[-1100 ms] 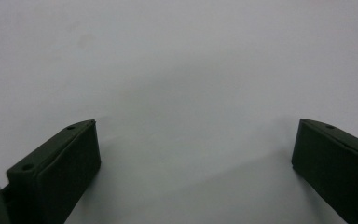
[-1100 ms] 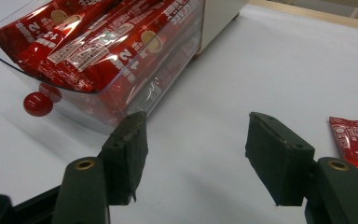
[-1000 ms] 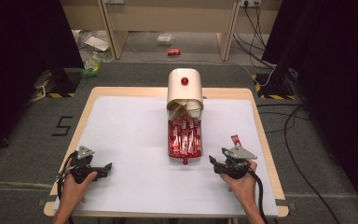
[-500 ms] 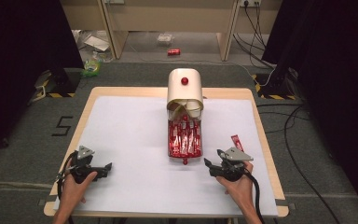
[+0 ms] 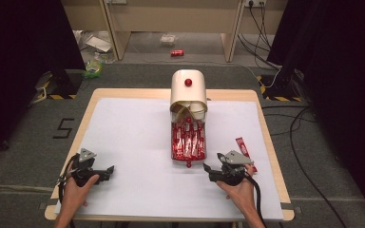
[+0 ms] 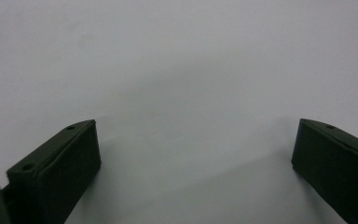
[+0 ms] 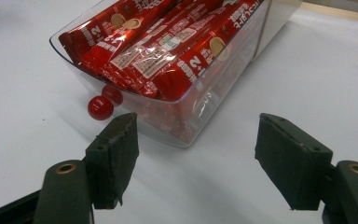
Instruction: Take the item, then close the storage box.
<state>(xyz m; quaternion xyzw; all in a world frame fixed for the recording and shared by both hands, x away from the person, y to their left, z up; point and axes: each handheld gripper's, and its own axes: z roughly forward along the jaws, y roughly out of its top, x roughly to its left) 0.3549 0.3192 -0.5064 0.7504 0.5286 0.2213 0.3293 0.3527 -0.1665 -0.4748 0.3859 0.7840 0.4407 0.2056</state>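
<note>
At the near edge of the worktop, the left hand-held gripper rests low in the person's hand, its jaws spread wide over bare white surface with nothing between them. Across on the right, the right hand-held gripper points toward the near end of the drawer; its jaws have just been opening and stand wide apart, empty, with the drawer's clear front corner just beyond the tips in the right gripper view. That clear drawer is packed with red sachets lying lengthwise, and a small red knob sticks out of its front wall at the bottom. One loose sachet lies flat on the worktop just right of the drawer, close behind the right gripper's grey plate. Farther back, the drawer runs into a cream cabinet with a rounded top and a red knob on it, standing near the worktop's far edge.
</note>
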